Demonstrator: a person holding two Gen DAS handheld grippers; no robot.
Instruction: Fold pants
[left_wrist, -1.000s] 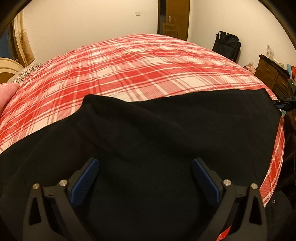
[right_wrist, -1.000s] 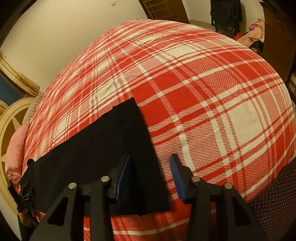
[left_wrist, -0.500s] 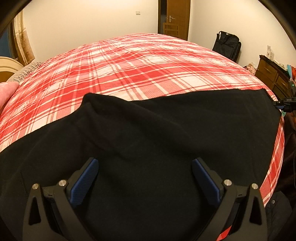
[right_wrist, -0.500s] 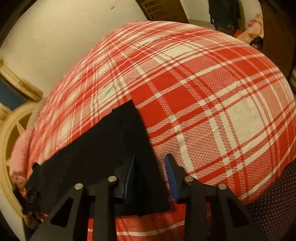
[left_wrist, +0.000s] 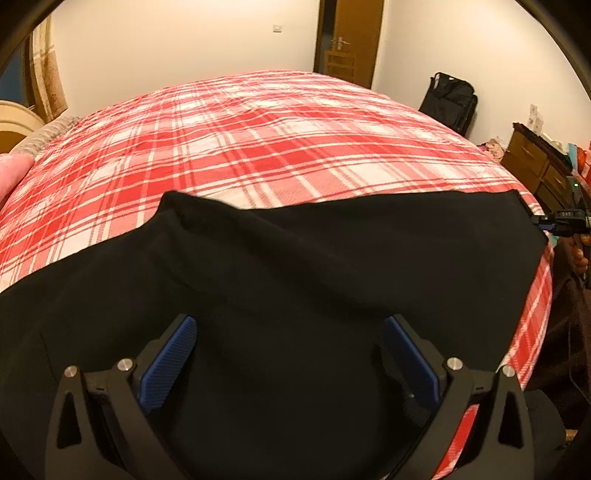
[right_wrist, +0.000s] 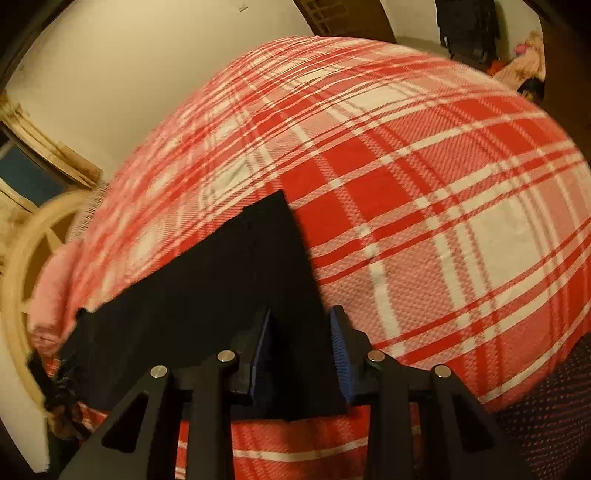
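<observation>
Red plaid bed (left_wrist: 280, 147), black pants (left_wrist: 314, 266) flat; left tool (left_wrist: 290, 354) wide open, right tool (right_wrist: 301, 350) half-closed around hem.

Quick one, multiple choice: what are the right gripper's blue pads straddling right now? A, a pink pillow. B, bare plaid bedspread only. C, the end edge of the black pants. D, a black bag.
C: in the right wrist view the right gripper has its blue pads on either side of the black pants edge, on the plaid bedspread.
</observation>
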